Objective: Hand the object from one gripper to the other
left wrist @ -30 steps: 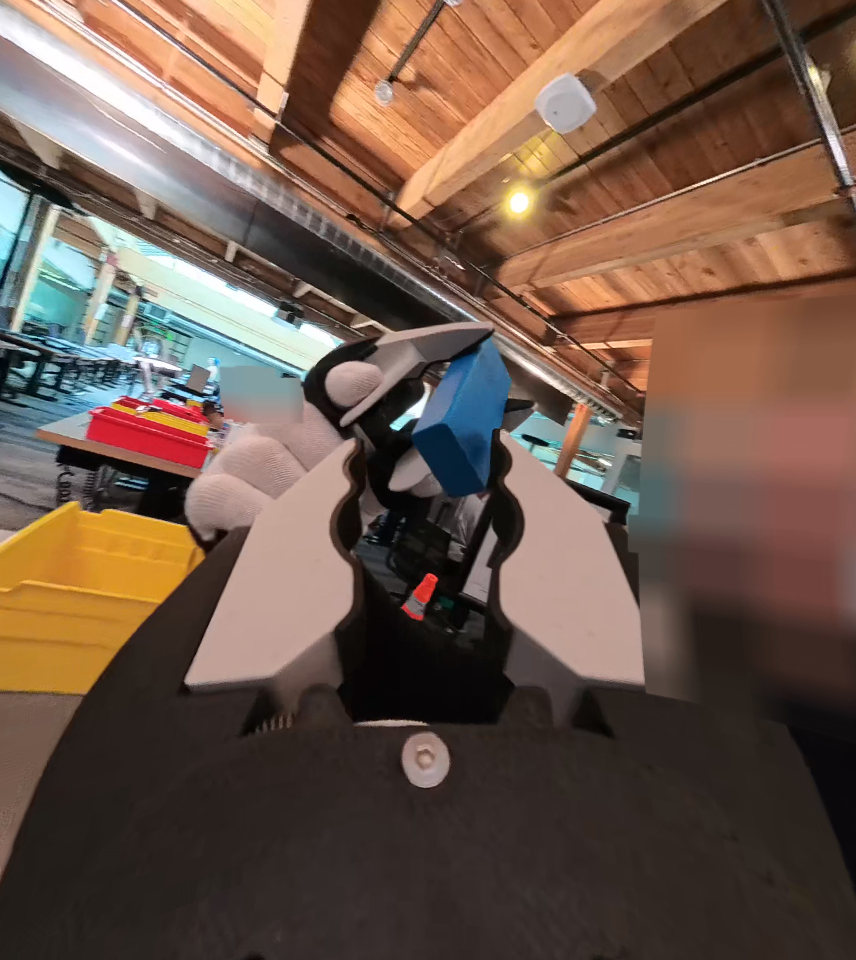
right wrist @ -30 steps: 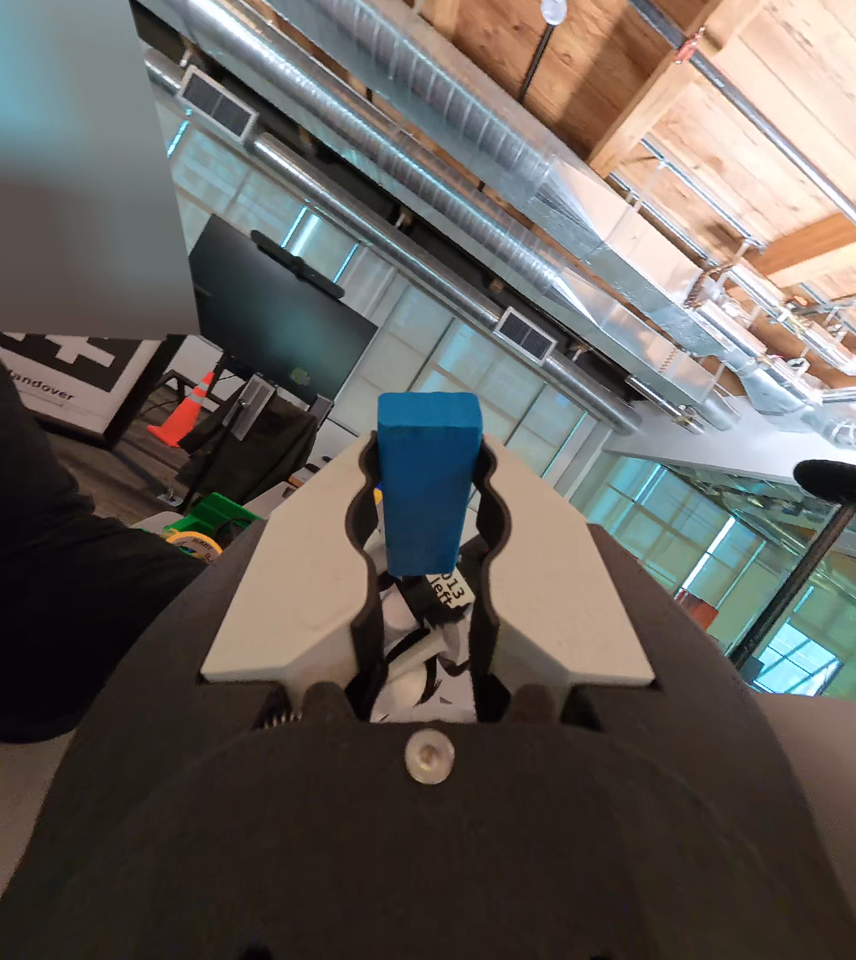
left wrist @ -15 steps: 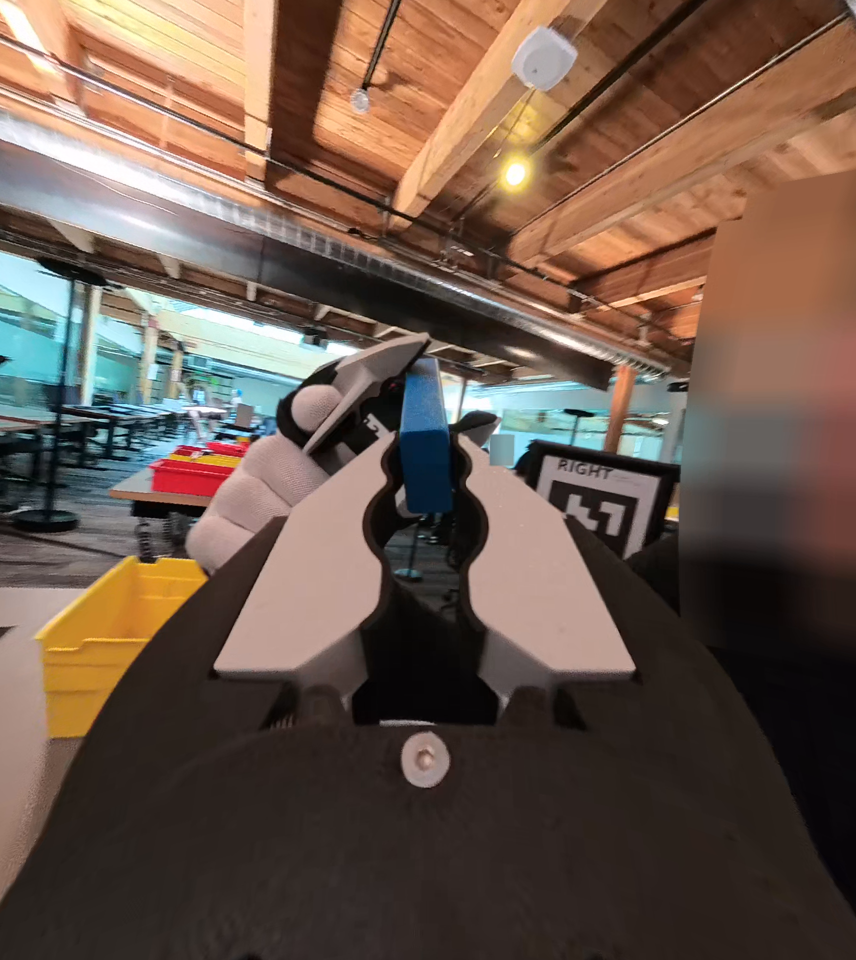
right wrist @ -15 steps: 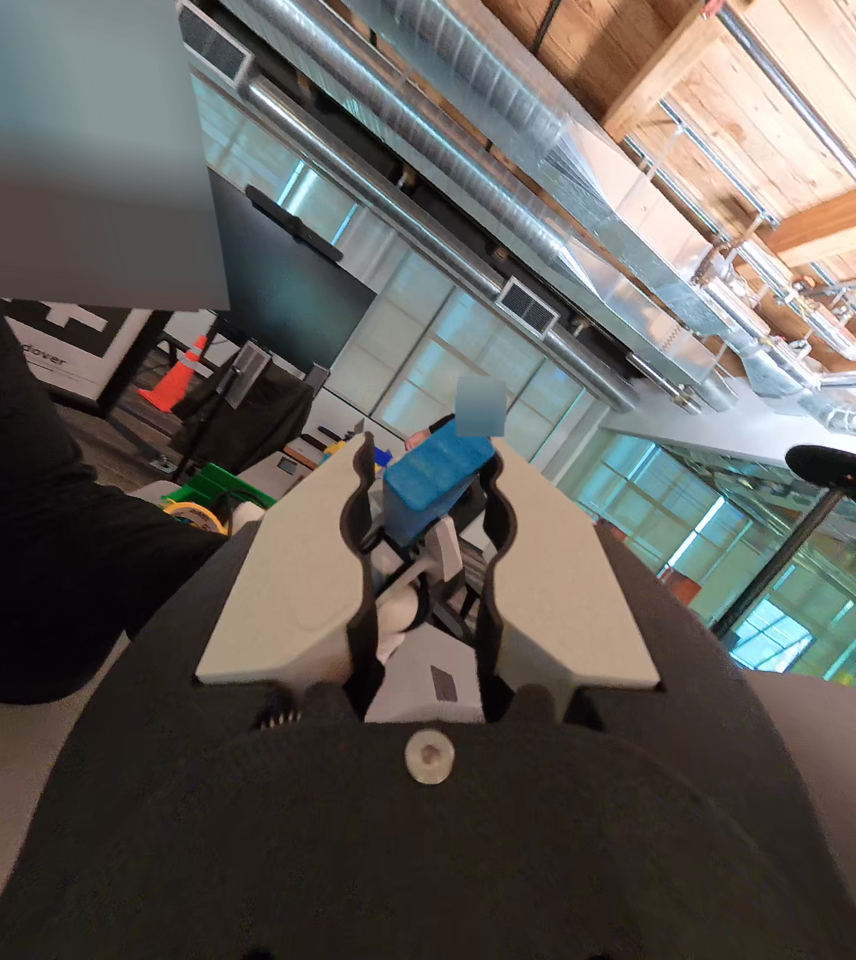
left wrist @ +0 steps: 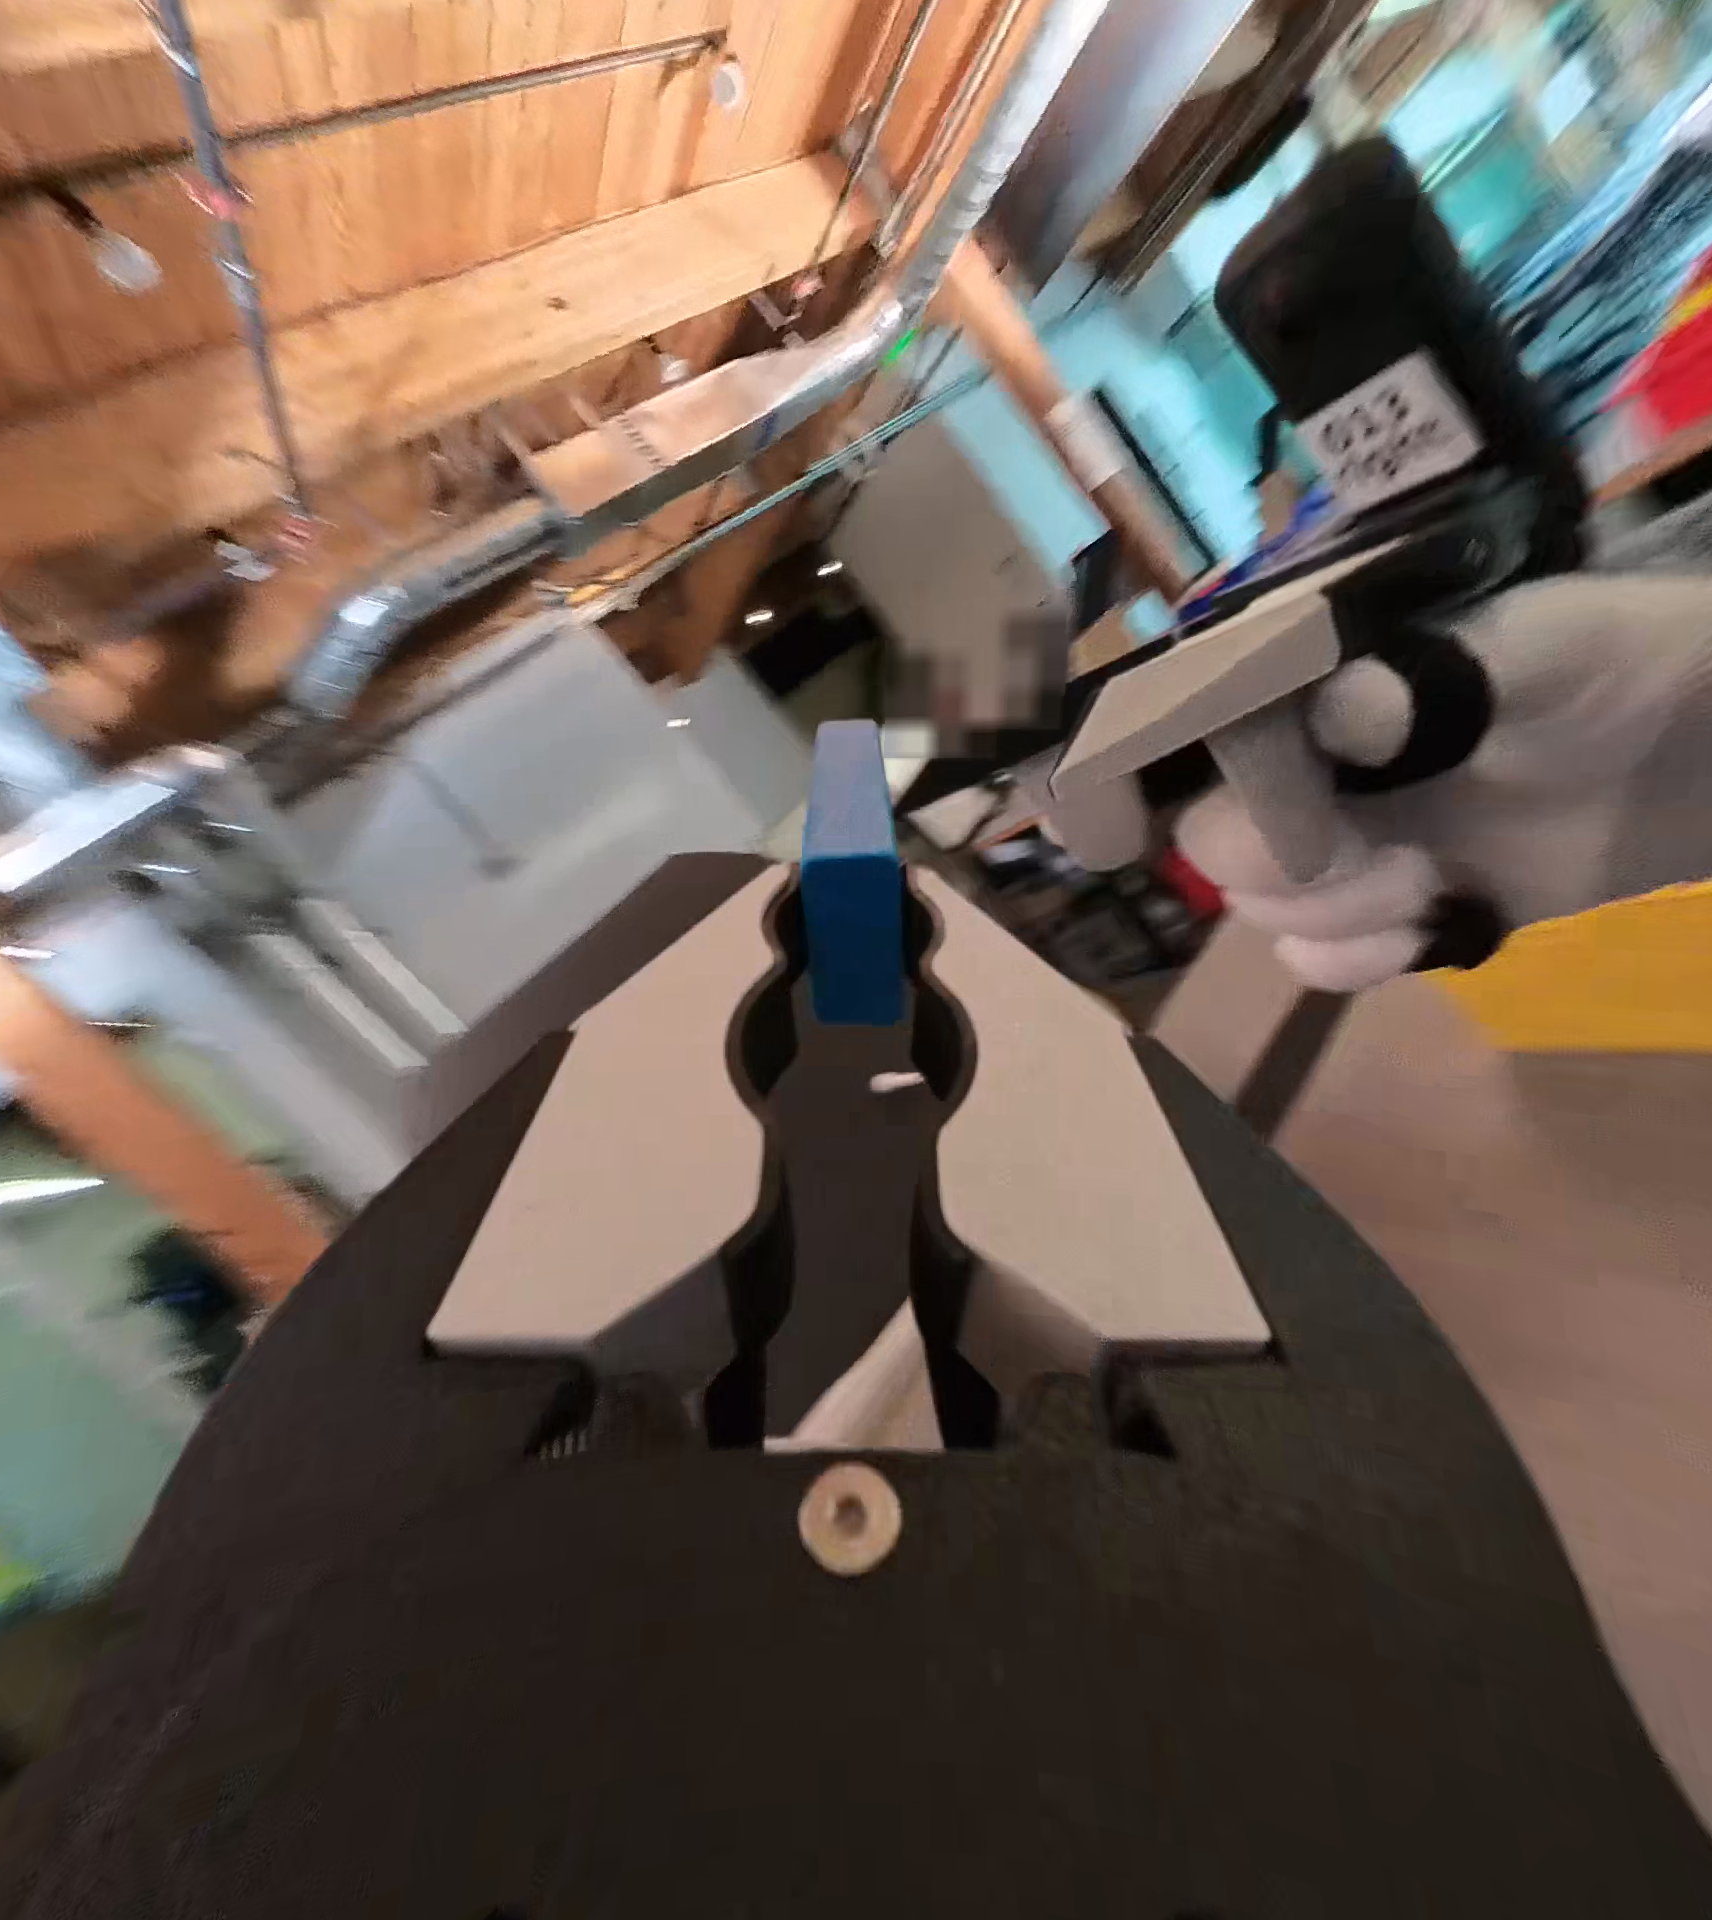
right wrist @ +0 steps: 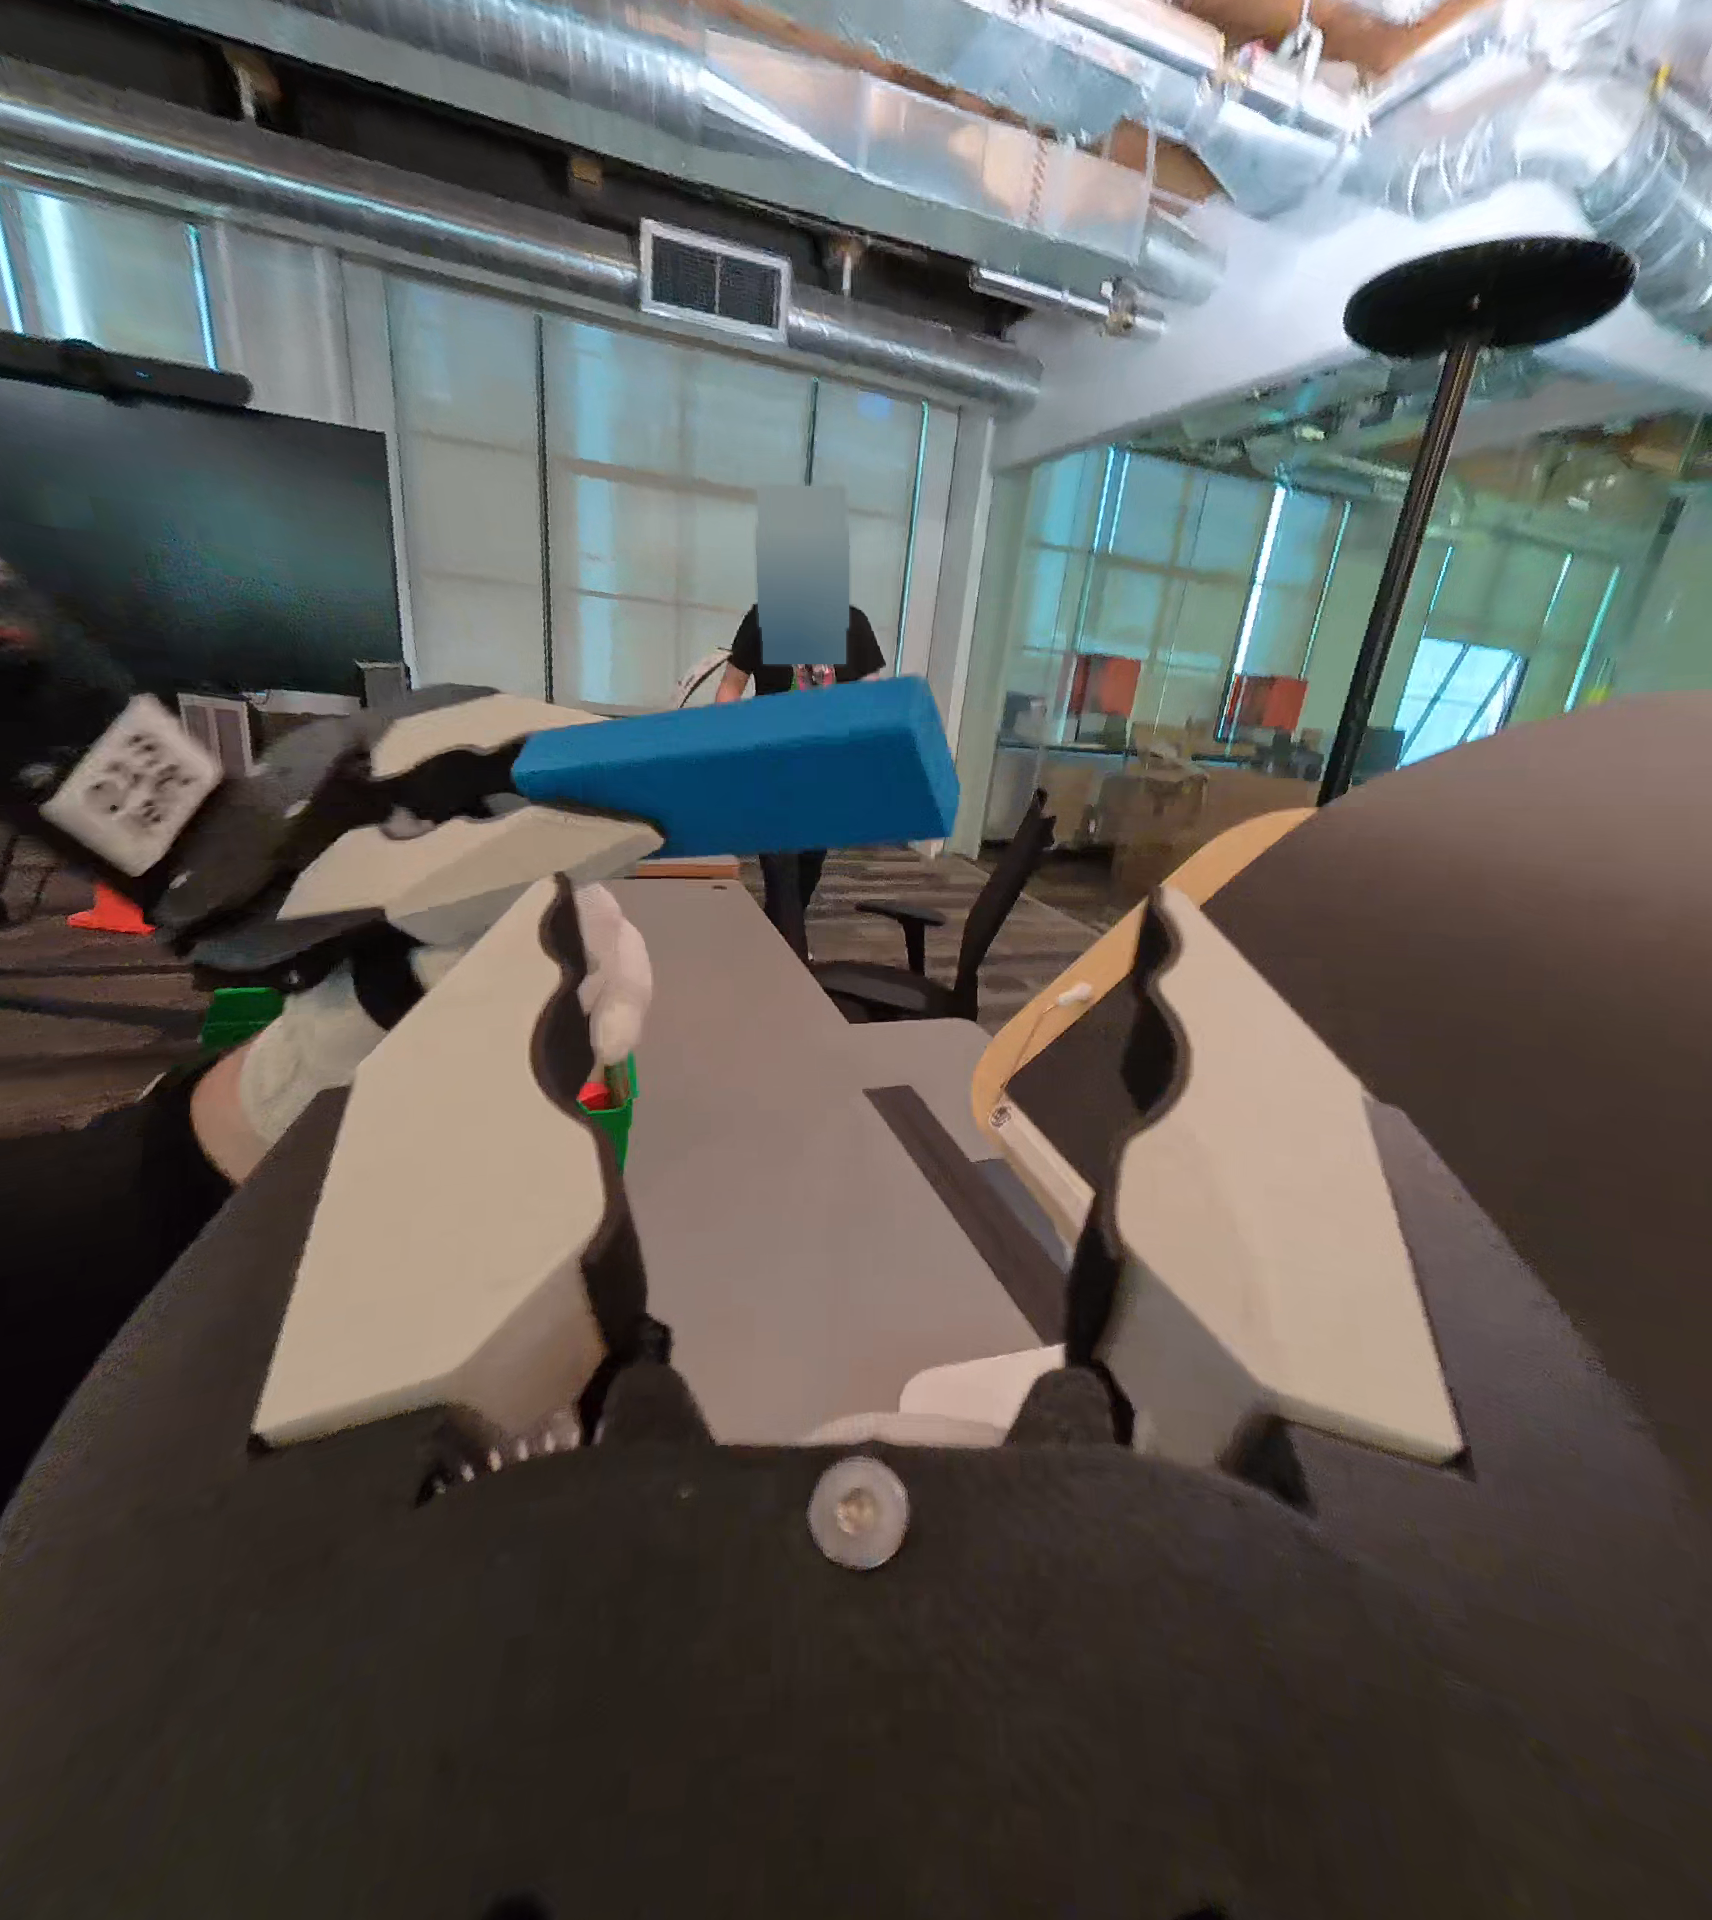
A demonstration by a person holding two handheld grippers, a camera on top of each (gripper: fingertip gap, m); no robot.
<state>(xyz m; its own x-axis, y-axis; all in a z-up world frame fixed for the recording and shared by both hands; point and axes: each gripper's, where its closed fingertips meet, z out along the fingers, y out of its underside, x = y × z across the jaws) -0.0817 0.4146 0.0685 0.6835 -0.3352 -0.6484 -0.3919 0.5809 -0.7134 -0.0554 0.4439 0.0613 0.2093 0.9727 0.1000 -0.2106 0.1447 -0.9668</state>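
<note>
Passed over, smooth blue block (left wrist: 852,894) sits clamped in left tool (left wrist: 853,935).

Blue block (left wrist: 850,914), grey-and-black tongs (right wrist: 852,1049), white glove (left wrist: 1600,727), yellow bin (left wrist: 1652,977).

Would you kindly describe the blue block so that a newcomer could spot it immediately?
In the right wrist view, find the dark wall screen at left; just below it the left hand-held gripper reaches in. Clamped at its tips and jutting rightward is the blue block, the only solid blue, brick-shaped thing among grey fingers.
</note>
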